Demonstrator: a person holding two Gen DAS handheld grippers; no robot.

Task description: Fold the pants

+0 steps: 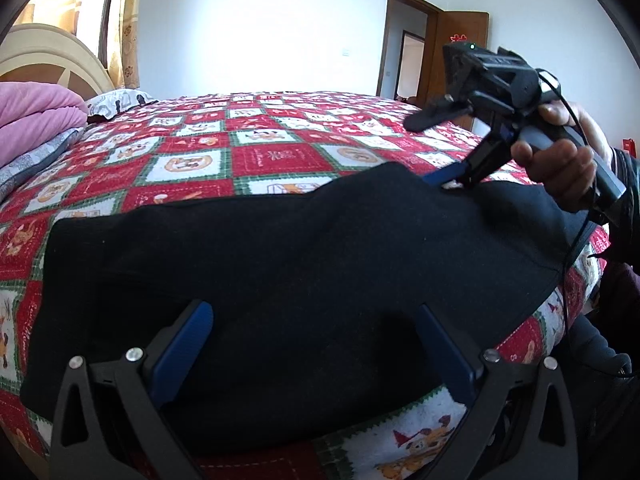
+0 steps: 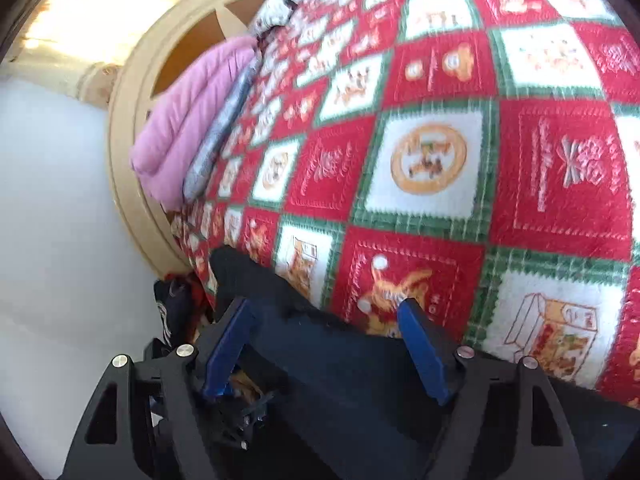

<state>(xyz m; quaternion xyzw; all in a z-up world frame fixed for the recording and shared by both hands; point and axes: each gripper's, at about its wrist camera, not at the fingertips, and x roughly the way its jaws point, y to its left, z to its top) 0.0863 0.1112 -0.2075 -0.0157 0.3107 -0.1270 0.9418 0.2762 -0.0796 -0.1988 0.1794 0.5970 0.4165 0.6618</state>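
Note:
Black pants (image 1: 280,264) lie in a wide dark slab on the red, white and green patchwork bedspread (image 1: 256,160). My left gripper (image 1: 312,312) is open just above their near edge, blue pads (image 1: 184,352) spread wide with nothing between them. My right gripper (image 1: 448,178) shows in the left wrist view at the pants' far right corner, held by a hand, its fingertips down at the cloth. In the right wrist view the right gripper (image 2: 326,304) is open, blue pads (image 2: 424,356) apart over the pants' edge (image 2: 340,380).
A folded pink blanket (image 1: 36,116) and grey pillows (image 1: 116,102) lie at the head of the bed by the beige headboard (image 1: 52,56). An open brown door (image 1: 460,64) stands at the far right. The bed's right edge (image 1: 560,320) drops off near the person.

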